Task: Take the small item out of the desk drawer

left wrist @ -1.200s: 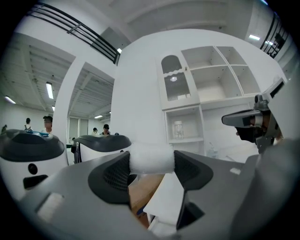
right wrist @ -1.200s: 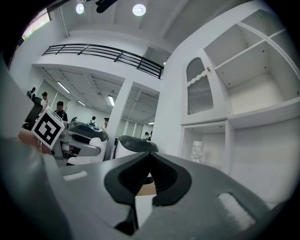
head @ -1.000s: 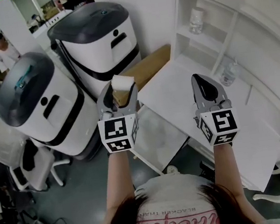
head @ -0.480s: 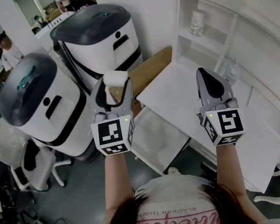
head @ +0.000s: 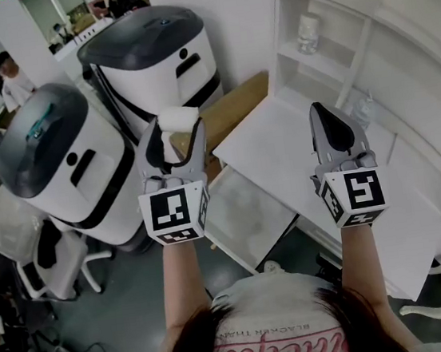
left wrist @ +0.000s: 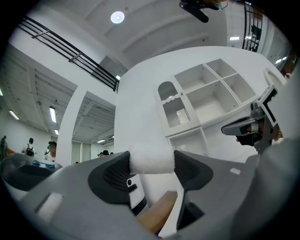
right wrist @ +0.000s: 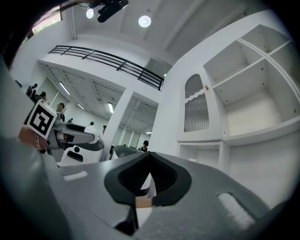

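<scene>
Both grippers have risen a little since the earlier frames, and the left gripper [head: 175, 137] has drifted leftward with its load. We see the white desk [head: 281, 143] and its shelved hutch [head: 365, 47] filling the right side. On the floor at the left stands a rounded white-and-dark machine [head: 67, 171], with a second machine [head: 157, 59] behind it. A brown board [head: 235, 101] lies between that second machine and the desk. Below the desk's near left edge, the drawer [head: 250, 215] stands pulled out.

Our right gripper [head: 324, 117] hangs over the desk top with its jaws pressed together and nothing between them. Our left gripper's jaws stand fairly wide, their pads clamped on either end of the small white item [left wrist: 151, 160], a soft-looking roll. It is out of the drawer, held above and to the left of it in the head view.
</scene>
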`<action>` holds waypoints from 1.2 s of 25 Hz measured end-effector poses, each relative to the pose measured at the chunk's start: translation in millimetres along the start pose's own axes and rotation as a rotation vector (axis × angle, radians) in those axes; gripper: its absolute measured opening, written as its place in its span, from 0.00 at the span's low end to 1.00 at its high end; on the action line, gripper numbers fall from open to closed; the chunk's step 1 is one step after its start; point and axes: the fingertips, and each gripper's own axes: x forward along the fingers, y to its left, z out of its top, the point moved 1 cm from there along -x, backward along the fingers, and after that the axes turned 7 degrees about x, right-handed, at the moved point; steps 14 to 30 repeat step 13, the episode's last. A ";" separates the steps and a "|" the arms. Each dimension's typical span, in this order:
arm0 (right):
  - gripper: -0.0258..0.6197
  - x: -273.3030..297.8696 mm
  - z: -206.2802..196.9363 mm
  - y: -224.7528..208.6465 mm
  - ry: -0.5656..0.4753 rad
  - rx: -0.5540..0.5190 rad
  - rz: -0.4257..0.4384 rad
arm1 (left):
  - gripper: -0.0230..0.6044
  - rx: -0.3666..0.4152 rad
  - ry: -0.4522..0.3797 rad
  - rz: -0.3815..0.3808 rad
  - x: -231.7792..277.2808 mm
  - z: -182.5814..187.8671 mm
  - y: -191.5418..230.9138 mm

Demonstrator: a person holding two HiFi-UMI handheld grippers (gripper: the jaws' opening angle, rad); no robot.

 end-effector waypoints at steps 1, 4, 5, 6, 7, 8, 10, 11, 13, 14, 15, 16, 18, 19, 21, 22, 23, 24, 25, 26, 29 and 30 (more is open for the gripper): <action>0.04 -0.9 0.3 0.1 0.000 -0.002 0.000 | 0.53 0.000 -0.002 0.001 -0.6 0.6 -0.1; 0.04 -3.5 0.0 -0.6 0.000 -0.002 -0.001 | 0.53 -0.001 -0.011 0.003 -1.8 3.0 -0.9; 0.04 -4.2 0.0 -1.0 0.000 -0.002 -0.002 | 0.53 -0.001 -0.014 0.004 -2.0 4.0 -1.0; 0.04 -5.0 0.1 -1.1 0.000 -0.004 -0.004 | 0.53 -0.001 -0.017 0.005 -2.4 5.2 -1.0; 0.04 -5.7 0.5 -0.8 -0.001 -0.005 -0.004 | 0.53 0.000 -0.020 0.006 -3.0 6.4 -0.8; 0.04 -6.2 1.0 -0.4 -0.002 -0.006 -0.003 | 0.53 0.000 -0.023 0.007 -3.7 7.7 -0.5; 0.04 -7.0 2.0 0.1 -0.005 -0.005 -0.004 | 0.53 0.003 -0.029 0.010 -5.1 10.0 0.2; 0.04 -7.4 2.5 0.1 -0.006 -0.005 -0.004 | 0.53 0.003 -0.032 0.012 -5.9 11.0 0.5; 0.04 -8.3 3.2 0.3 -0.006 -0.004 -0.004 | 0.53 0.004 -0.037 0.015 -7.8 12.8 0.8; 0.04 -8.3 3.2 0.3 -0.006 -0.004 -0.004 | 0.53 0.004 -0.037 0.015 -7.8 12.8 0.8; 0.04 -8.3 3.2 0.3 -0.006 -0.004 -0.004 | 0.53 0.004 -0.037 0.015 -7.8 12.8 0.8; 0.04 -8.3 3.2 0.3 -0.006 -0.004 -0.004 | 0.53 0.004 -0.037 0.015 -7.8 12.8 0.8; 0.04 -8.3 3.2 0.3 -0.006 -0.004 -0.004 | 0.53 0.004 -0.037 0.015 -7.8 12.8 0.8; 0.04 -8.3 3.2 0.3 -0.006 -0.004 -0.004 | 0.53 0.004 -0.037 0.015 -7.8 12.8 0.8; 0.04 -8.3 3.2 0.3 -0.006 -0.004 -0.004 | 0.53 0.004 -0.037 0.015 -7.8 12.8 0.8; 0.04 -8.3 3.2 0.3 -0.006 -0.004 -0.004 | 0.53 0.004 -0.037 0.015 -7.8 12.8 0.8; 0.04 -8.3 3.2 0.3 -0.006 -0.004 -0.004 | 0.53 0.004 -0.037 0.015 -7.8 12.8 0.8; 0.04 -8.3 3.2 0.3 -0.006 -0.004 -0.004 | 0.53 0.004 -0.037 0.015 -7.8 12.8 0.8; 0.04 -8.3 3.2 0.3 -0.006 -0.004 -0.004 | 0.53 0.004 -0.037 0.015 -7.8 12.8 0.8; 0.04 -8.3 3.2 0.3 -0.006 -0.004 -0.004 | 0.53 0.004 -0.037 0.015 -7.8 12.8 0.8; 0.04 -8.3 3.2 0.3 -0.006 -0.004 -0.004 | 0.53 0.004 -0.037 0.015 -7.8 12.8 0.8; 0.04 -8.3 3.2 0.3 -0.006 -0.004 -0.004 | 0.53 0.004 -0.037 0.015 -7.8 12.8 0.8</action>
